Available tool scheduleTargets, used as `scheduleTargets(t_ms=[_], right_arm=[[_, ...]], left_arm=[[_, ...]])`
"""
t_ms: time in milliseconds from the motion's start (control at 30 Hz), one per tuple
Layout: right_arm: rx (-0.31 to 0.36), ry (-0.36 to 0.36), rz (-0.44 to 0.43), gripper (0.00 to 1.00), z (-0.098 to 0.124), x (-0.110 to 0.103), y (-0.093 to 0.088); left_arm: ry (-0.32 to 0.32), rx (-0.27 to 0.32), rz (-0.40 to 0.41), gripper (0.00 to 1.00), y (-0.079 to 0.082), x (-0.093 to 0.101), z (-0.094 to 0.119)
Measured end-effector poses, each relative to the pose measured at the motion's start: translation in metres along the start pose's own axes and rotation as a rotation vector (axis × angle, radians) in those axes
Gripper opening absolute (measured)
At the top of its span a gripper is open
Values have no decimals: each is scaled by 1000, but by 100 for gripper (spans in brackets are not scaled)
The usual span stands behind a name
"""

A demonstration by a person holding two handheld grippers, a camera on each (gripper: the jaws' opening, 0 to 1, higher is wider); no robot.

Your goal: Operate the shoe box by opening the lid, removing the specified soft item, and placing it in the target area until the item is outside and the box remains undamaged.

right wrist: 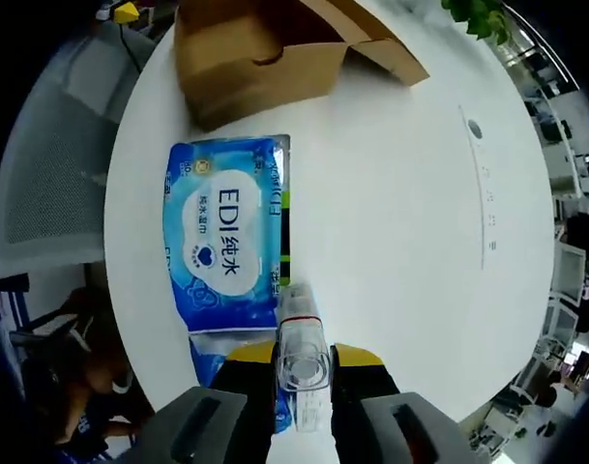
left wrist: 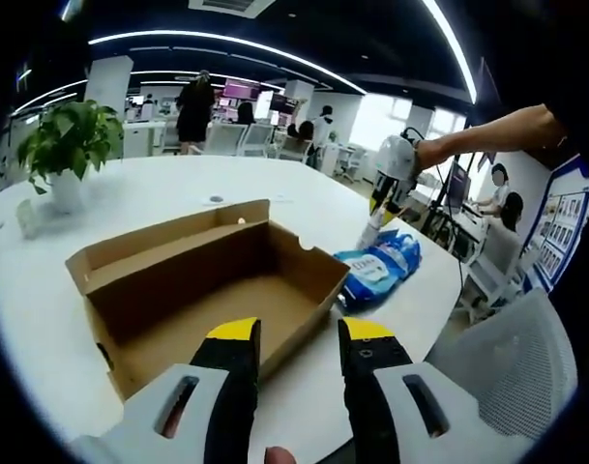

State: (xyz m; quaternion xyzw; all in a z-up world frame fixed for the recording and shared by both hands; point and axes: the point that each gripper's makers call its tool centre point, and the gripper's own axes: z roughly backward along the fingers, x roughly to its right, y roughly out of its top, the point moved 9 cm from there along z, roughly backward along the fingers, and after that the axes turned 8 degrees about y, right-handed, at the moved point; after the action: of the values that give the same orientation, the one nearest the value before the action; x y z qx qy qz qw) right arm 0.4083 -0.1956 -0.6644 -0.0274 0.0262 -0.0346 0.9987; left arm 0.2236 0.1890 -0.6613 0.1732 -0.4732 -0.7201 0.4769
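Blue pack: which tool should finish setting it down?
Right. Its tool is over the blue pack, jaws closed on a clear piece at its end. The left tool hangs open at the empty box.

On the desk (left wrist: 159,193) we see the shoe box (left wrist: 212,290) standing open just ahead of the left gripper (left wrist: 299,343), its lid folded back on the far side. To the box's right, just beside its corner, lies the wet wipes pack (left wrist: 381,266) flat on the desk. The right gripper (left wrist: 386,198) hangs above that pack. A potted plant (left wrist: 67,150) stands at the far left of the desk. In the right gripper view, we find a small clear bottle (right wrist: 302,362) between the fingers (right wrist: 357,362), over the pack's near edge.
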Motion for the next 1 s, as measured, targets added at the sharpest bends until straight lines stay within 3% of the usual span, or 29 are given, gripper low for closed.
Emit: scheduleTargets(t_ms=[300,800,1000], right_arm=[[-8,9,6,18,-3,-1,2],[-11,-22,21,30,0,1,-1],[15,-48,-5,31,8,2,-6]], left_arm=[[-1,2,-2,32,0,-1,0],[3,4,0,32,1,-1,0],[12,11,10,32,1,-2,1]])
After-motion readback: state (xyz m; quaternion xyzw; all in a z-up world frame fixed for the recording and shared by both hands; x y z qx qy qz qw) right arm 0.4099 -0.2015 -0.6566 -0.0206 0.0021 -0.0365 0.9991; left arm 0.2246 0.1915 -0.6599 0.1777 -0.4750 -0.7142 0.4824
